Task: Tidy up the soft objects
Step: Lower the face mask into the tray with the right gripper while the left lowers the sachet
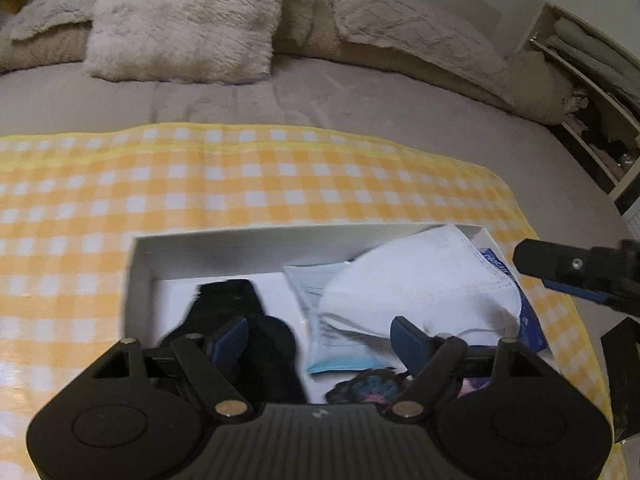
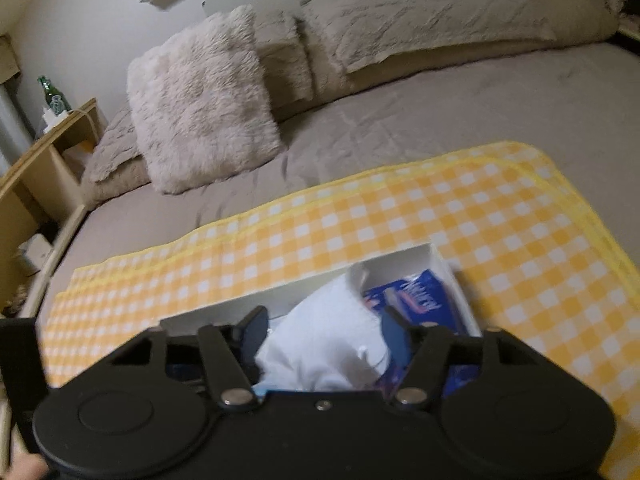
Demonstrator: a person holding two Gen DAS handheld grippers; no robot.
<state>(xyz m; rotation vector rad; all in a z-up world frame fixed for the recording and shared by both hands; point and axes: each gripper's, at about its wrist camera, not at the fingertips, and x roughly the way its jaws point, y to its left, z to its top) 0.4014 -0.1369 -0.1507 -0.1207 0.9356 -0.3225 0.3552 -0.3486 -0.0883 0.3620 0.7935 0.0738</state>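
A white box [image 1: 240,246] sits on a yellow checked cloth [image 1: 280,184] on the bed. It holds a black sock [image 1: 276,356], a white soft item [image 1: 420,288], a pale blue packet [image 1: 328,332], a blue wipes pack [image 1: 528,320] and a dark crocheted piece [image 1: 372,386]. My left gripper [image 1: 320,340] is open above the box, with the black sock next to its left finger. My right gripper [image 2: 324,336] is open, its fingers on either side of the white soft item [image 2: 320,340], beside the blue pack [image 2: 416,296]. The box wall [image 2: 320,276] shows there too.
A fluffy cream pillow [image 1: 184,20] and beige pillows [image 1: 420,28] lie at the head of the bed. White shelves [image 1: 592,92] stand at the right. A wooden bedside shelf [image 2: 60,136] with a green bottle [image 2: 52,96] stands at the left. Grey bedsheet [image 1: 320,96] lies beyond the cloth.
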